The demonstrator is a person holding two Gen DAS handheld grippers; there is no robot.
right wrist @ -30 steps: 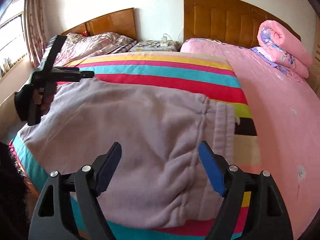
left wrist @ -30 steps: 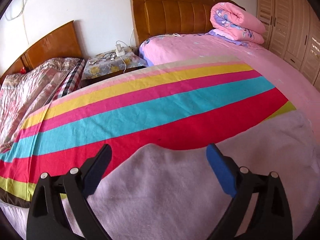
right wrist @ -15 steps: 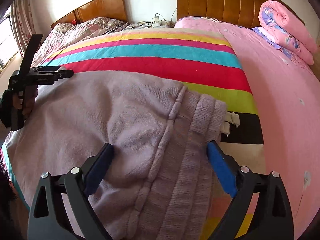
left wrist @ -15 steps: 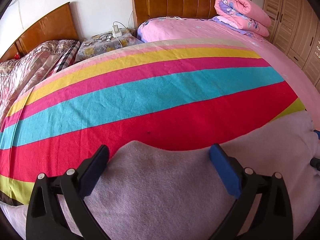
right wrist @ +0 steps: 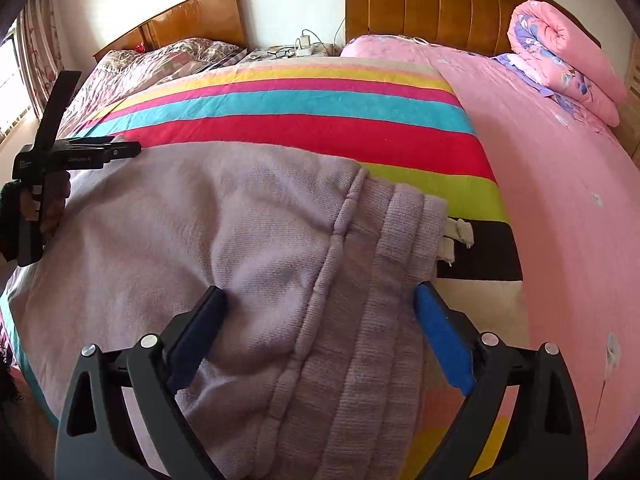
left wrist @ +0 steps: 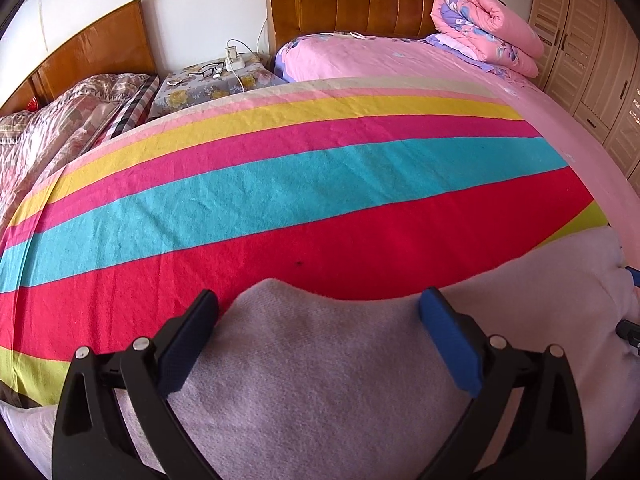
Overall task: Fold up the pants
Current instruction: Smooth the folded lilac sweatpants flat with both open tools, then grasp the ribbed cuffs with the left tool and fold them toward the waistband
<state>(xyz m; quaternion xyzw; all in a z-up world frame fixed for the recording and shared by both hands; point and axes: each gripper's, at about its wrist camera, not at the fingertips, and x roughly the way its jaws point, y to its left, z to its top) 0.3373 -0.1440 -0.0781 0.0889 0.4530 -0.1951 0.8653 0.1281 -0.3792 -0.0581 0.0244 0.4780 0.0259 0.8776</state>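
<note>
Lilac fleece pants [right wrist: 240, 220] lie spread flat on the striped blanket [right wrist: 304, 132]. Their ribbed waistband [right wrist: 404, 240] points right, with white drawstring ends [right wrist: 460, 232] sticking out. My right gripper [right wrist: 318, 290] hangs open low over the waistband, one finger on each side of it, and the pads do not press. My left gripper [left wrist: 319, 296] is open just above the far edge of the pants [left wrist: 320, 380], with cloth below the gap. In the right wrist view the left gripper [right wrist: 120, 148] shows side-on at the pants' left end, held by a hand [right wrist: 44, 208].
The pink sheet [right wrist: 560, 200] covers the bed's right side. A rolled pink quilt [left wrist: 484, 28] lies by the wooden headboard [left wrist: 360, 0]. A nightstand [left wrist: 208, 84] with glasses and a charger stands between this bed and a second bed [left wrist: 60, 120]. Wardrobe doors [left wrist: 592, 60] line the right.
Both grippers have come down closer to the pants. The right one has shifted toward the waistband and its jaws have widened. Over the last half second little has moved.
</note>
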